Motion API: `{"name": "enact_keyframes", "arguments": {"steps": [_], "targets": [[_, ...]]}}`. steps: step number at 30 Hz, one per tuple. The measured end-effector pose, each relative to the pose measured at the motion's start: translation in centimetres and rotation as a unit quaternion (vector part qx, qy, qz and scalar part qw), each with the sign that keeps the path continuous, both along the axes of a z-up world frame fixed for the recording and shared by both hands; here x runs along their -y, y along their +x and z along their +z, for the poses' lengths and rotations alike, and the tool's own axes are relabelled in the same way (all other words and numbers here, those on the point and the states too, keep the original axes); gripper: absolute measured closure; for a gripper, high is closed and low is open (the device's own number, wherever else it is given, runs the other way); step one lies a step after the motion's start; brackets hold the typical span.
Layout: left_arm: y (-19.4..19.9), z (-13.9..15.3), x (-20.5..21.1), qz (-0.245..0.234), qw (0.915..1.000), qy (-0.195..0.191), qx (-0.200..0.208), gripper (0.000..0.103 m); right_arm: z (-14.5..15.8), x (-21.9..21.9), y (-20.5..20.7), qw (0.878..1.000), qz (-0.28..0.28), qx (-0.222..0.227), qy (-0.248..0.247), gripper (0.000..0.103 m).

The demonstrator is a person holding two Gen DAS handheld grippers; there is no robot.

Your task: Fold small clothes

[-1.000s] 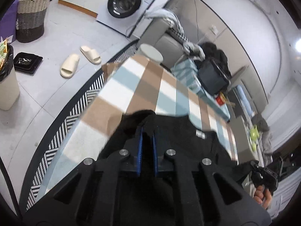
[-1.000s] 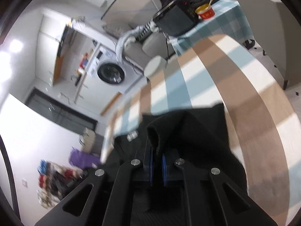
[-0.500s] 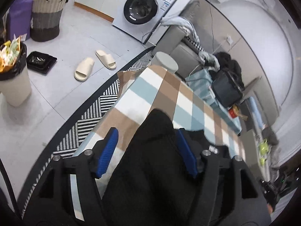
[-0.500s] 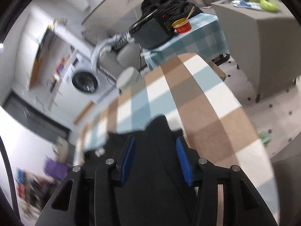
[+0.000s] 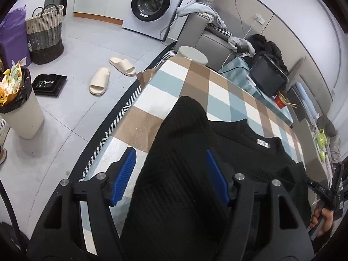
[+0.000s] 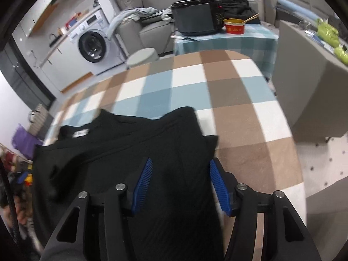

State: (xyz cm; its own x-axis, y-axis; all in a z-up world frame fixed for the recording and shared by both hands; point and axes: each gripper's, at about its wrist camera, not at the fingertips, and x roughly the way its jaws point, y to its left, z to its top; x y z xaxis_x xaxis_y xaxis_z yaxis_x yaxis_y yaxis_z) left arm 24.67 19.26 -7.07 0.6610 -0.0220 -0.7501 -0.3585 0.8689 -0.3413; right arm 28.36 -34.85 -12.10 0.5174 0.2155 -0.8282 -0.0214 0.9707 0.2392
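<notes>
Black sweater [image 5: 243, 152] spread across the near part of a desk [image 5: 195, 80] draped in a brown, blue and white checked cloth, white neck label [image 5: 263, 143] facing up. One folded sleeve running between the fingers of the left gripper [image 5: 169, 174], fingers spread wide with blue pads [image 5: 122, 175] well apart on either side of the knit, pinching nothing. Same on the other side: right gripper [image 6: 180, 183] spread, blue pads [image 6: 142, 186] flanking a folded-in band of the sweater [image 6: 130, 148], fabric lying loose between them. Label [image 6: 80, 133] toward the left in the right view, some blur there. Beyond the far end of the desk, a round grey stool [image 5: 192, 53], a grey sofa [image 5: 215, 41] with strewn clothes, and a smaller desk with a black appliance [image 6: 198, 18] and a red bowl [image 6: 234, 26]. On the floor to the left, two cream slippers [image 5: 108, 78], a woven basket [image 5: 44, 33], a bin [image 5: 17, 104] full of wrappers, a washer [image 5: 155, 4] against the far wall. At the right edge of the left view, a hand [image 5: 323, 220] on a black grip.
</notes>
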Motion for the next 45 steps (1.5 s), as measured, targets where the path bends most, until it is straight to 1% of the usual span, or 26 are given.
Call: {"name": "enact_keyframes", "arguments": {"steps": [1,2,4,7,8,9,11,15,18,21,25,26,27,28,29,31,32,35,37,38,39,40,41,43,44,45], "targets": [[0.0,-0.1,-0.1,0.0,1.0,0.0,-0.001,0.04,-0.1,0.1,0.1,1.0,-0.004,-0.004,-0.012,0.079],[0.0,-0.2,-0.1,0.001,1.0,-0.001,-0.002,0.04,-0.2,0.3,0.1,1.0,-0.012,-0.006,-0.024,0.082],[0.1,-0.3,-0.3,0.003,1.0,0.0,-0.004,0.04,0.3,0.5,-0.4,0.999,-0.02,-0.005,-0.026,0.082],[0.3,-0.3,-0.2,-0.001,1.0,0.004,-0.003,0.04,2.4,-0.8,-1.7,1.0,0.004,0.017,-0.024,0.069],[0.4,-0.2,-0.1,-0.003,1.0,0.006,-0.002,0.04,3.3,-1.7,-2.2,0.999,0.021,0.029,-0.012,0.057],[0.6,-0.2,0.1,-0.008,0.9999,0.008,-0.002,0.04,3.9,-2.5,-2.5,0.999,0.038,0.035,-0.003,0.049],[1.0,-0.1,0.5,-0.014,0.9998,0.011,-0.003,0.04,5.1,-4.5,-2.8,0.996,0.071,0.046,0.016,0.049],[1.3,0.3,1.3,-0.027,0.9995,0.014,0.003,0.04,5.2,-7.7,-2.2,0.992,0.089,0.002,0.094,0.048],[1.2,0.5,1.5,-0.036,0.9991,0.019,0.009,0.04,4.8,-10.0,-2.0,0.989,0.1,-0.007,0.109,0.048],[1.2,0.4,1.3,-0.041,0.9991,0.01,0.011,0.039,3.5,-11.6,-1.5,0.982,0.088,-0.039,0.161,0.047],[0.8,0.2,0.7,-0.038,0.9992,-0.002,0.015,0.039,1.9,-13.5,-0.4,0.978,0.069,-0.056,0.19,0.048],[0.7,0.1,0.5,-0.037,0.9992,-0.005,0.016,0.039,1.4,-14.0,-0.1,0.977,0.07,-0.063,0.193,0.062],[0.5,0.1,0.3,-0.035,0.9992,-0.007,0.016,0.039,1.0,-14.5,0.2,0.976,0.074,-0.07,0.191,0.085],[0.4,0.0,0.1,-0.033,0.9993,-0.009,0.016,0.039,0.7,-14.9,0.4,0.976,0.076,-0.077,0.19,0.095],[0.3,0.0,-0.1,-0.032,0.9993,-0.01,0.017,0.039,0.8,-15.2,0.6,0.976,0.076,-0.072,0.192,0.1],[0.0,-0.1,-0.5,-0.029,0.9994,-0.011,0.017,0.039,1.9,-15.5,1.0,0.978,0.075,-0.034,0.191,0.101],[-0.1,-0.1,-0.8,-0.027,0.9994,-0.01,0.018,0.039,2.9,-15.3,1.3,0.981,0.062,-0.009,0.185,0.101],[-0.3,-0.3,-1.5,-0.02,0.9996,-0.009,0.016,0.039,4.6,-14.3,3.0,0.982,0.021,0.023,0.188,0.101],[-0.2,-0.6,-1.9,-0.014,0.9998,-0.009,0.011,0.038,4.6,-14.1,4.2,0.98,0.015,0.01,0.2,0.094],[0.0,-0.9,-2.0,-0.013,0.9999,-0.008,0.007,0.038,4.3,-13.9,4.8,0.978,0.018,-0.012,0.209,0.081],[0.3,-1.0,-2.0,-0.013,0.9999,-0.006,0.001,0.038,4.2,-13.6,4.9,0.976,0.017,-0.022,0.216,0.069],[0.7,-1.2,-1.9,-0.015,0.9999,-0.003,-0.004,0.038,4.5,-13.0,4.7,0.976,0.016,-0.014,0.217,0.065],[1.1,-1.4,-1.8,-0.017,0.9998,0.003,-0.008,0.038,4.9,-12.3,4.3,0.978,0.015,-0.003,0.21,0.061],[2.0,-1.8,-1.5,-0.015,0.9995,0.017,-0.02,0.038,6.0,-10.1,3.2,0.985,0.004,0.021,0.173,0.059],[2.6,-2.1,-1.5,-0.016,0.9994,0.019,-0.025,0.038,6.2,-9.1,2.9,0.987,-0.004,0.023,0.158,0.056],[2.9,-2.2,-1.4,-0.017,0.9993,0.019,-0.027,0.038,6.3,-7.6,2.5,0.99,-0.018,0.025,0.138,0.05]]}}
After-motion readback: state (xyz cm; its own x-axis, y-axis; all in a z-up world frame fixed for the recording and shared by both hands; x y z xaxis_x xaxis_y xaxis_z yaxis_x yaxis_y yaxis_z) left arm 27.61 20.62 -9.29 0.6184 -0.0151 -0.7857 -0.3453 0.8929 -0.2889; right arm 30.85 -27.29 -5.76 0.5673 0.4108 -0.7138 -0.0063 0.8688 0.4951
